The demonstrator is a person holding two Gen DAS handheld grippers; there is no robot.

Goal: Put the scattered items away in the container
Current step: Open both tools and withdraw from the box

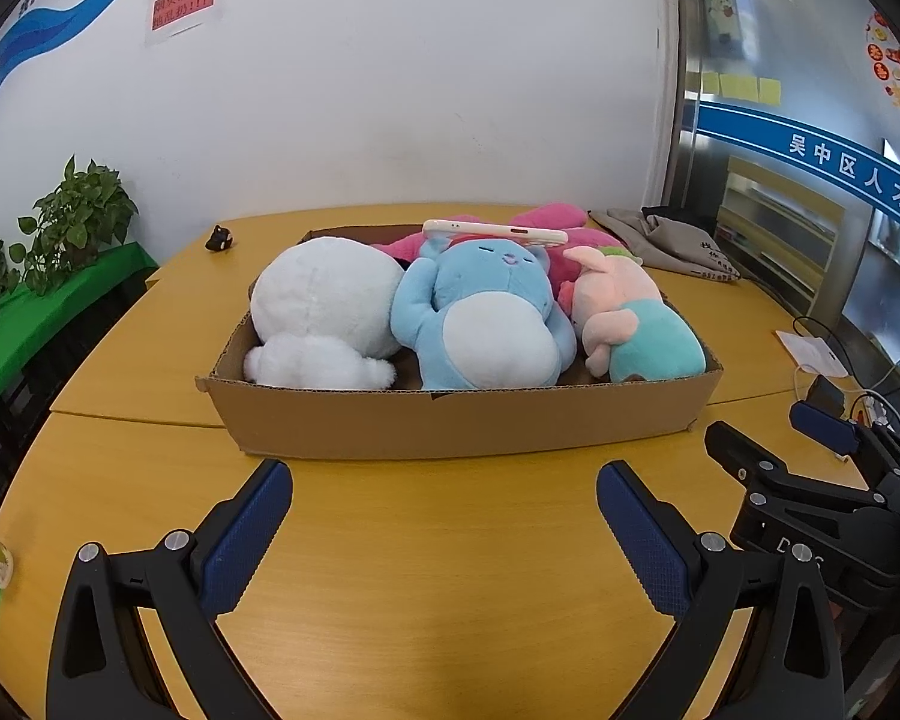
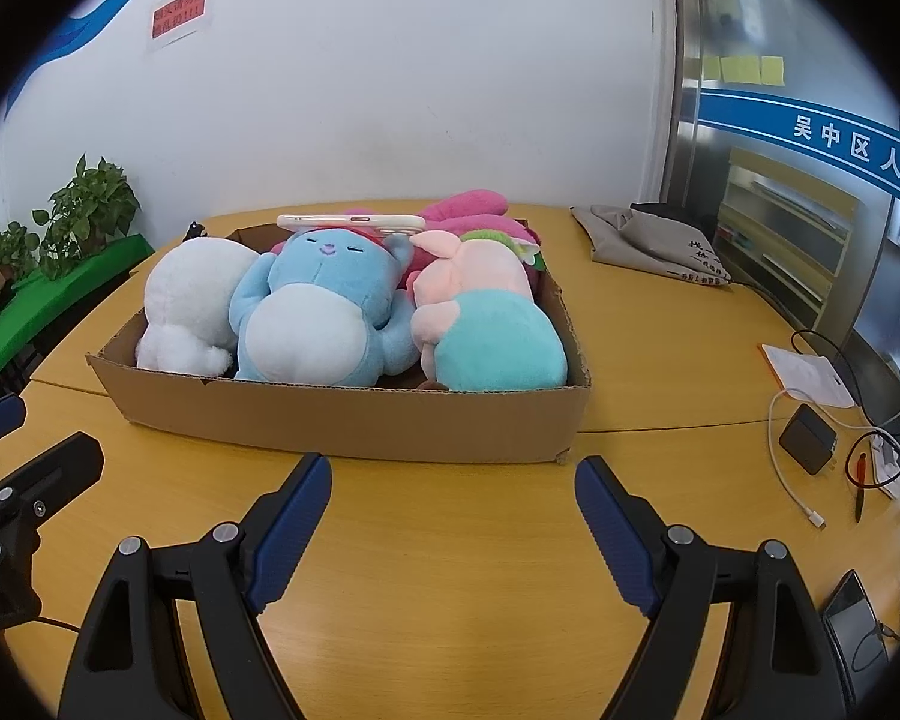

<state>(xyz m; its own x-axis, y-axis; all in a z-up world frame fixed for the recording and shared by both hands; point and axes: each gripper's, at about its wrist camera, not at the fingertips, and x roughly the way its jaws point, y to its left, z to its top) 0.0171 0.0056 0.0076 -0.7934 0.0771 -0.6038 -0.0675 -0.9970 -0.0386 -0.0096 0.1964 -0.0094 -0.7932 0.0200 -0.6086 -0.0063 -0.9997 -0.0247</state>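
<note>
You held both grippers above the bare yellow table (image 1: pixel 438 570), just short of the box (image 1: pixel 450 423), and neither carried anything. Your left gripper (image 1: pixel 444 480) had its blue pads (image 1: pixel 246 540) spread wide with only tabletop between them. Your right gripper (image 2: pixel 453 474) stood just as wide apart and just as empty; in the left view its black frame showed at the right edge, beside your left one.

The box sat in the middle of the table, near side toward you, and it was packed. The white plush (image 1: pixel 324 312) lay at the left end, the blue plush (image 1: pixel 486 324) on its back in the middle, and the pink-and-teal plush (image 1: pixel 636 324) at the right end, all three pressed against one another. Behind them a magenta plush (image 1: pixel 546 222) filled the back of the box. A white phone (image 1: pixel 495 232) rested flat on top of the blue plush's head, touching the magenta one.

Outside the box, a small dark object (image 1: pixel 219 238) sat near the far left corner, too small to identify. A grey cloth bag (image 2: pixel 654 240) lay at the far right. Near your right side were a charger (image 2: pixel 807 438), its white cable (image 2: pixel 780 468) and a paper (image 2: pixel 807 375).
</note>
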